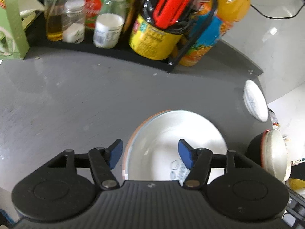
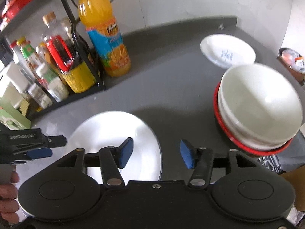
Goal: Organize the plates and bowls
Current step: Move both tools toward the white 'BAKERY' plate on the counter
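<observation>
White plate (image 2: 114, 143) flat on grey table (image 2: 171, 87), near front edge, under both grippers. Left gripper (image 1: 150, 155) wide, empty, jaws straddling plate's left rim. Right gripper (image 2: 156, 153) wide, empty, one pad over plate, other past its right rim. Bowl stack (image 2: 259, 106) right; small plate (image 2: 227, 50) behind. Judgement: pinch rim squarely, lift level, steer clear of stack and juice bottle (image 2: 104, 30).

2 plates (image 2: 114, 133) (image 2: 227, 50), 1 stack of bowls (image 2: 259, 103) (approx 3), 1 juice bottle (image 2: 105, 32), 2 grippers (image 1: 150, 153) (image 2: 156, 153).
</observation>
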A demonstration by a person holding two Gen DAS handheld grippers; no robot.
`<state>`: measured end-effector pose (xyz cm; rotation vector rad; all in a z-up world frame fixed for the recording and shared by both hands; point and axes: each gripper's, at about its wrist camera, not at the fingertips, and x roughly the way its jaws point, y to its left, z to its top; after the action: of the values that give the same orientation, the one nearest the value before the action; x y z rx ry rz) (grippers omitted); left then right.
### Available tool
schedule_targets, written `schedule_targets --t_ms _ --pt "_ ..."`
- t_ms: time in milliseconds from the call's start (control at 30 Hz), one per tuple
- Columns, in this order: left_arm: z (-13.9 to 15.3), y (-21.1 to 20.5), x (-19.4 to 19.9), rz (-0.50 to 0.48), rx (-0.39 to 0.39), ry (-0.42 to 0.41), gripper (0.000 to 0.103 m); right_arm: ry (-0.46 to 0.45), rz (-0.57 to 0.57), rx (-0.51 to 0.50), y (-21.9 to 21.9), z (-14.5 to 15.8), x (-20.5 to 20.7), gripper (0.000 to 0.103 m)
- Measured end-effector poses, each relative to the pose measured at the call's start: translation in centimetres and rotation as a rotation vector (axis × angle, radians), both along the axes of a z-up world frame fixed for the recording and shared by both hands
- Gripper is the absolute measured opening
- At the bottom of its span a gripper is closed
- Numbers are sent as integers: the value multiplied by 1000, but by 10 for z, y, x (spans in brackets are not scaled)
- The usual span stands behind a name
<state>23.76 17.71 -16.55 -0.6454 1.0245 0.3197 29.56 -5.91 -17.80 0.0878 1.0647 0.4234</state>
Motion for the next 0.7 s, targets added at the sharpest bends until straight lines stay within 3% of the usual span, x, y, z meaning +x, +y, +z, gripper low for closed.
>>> schedule_targets --t_ms 300,467,700 --pt "24 -24 35 -63 27 -64 76 -102 -54 1 -27 31 25 72" --pt "38 -42 60 -88 44 -95 80 -142 -93 32 -54 41 52 88" --pt "52 -73 104 -76 67 -127 82 -143 -88 62 -90 39 100 93"
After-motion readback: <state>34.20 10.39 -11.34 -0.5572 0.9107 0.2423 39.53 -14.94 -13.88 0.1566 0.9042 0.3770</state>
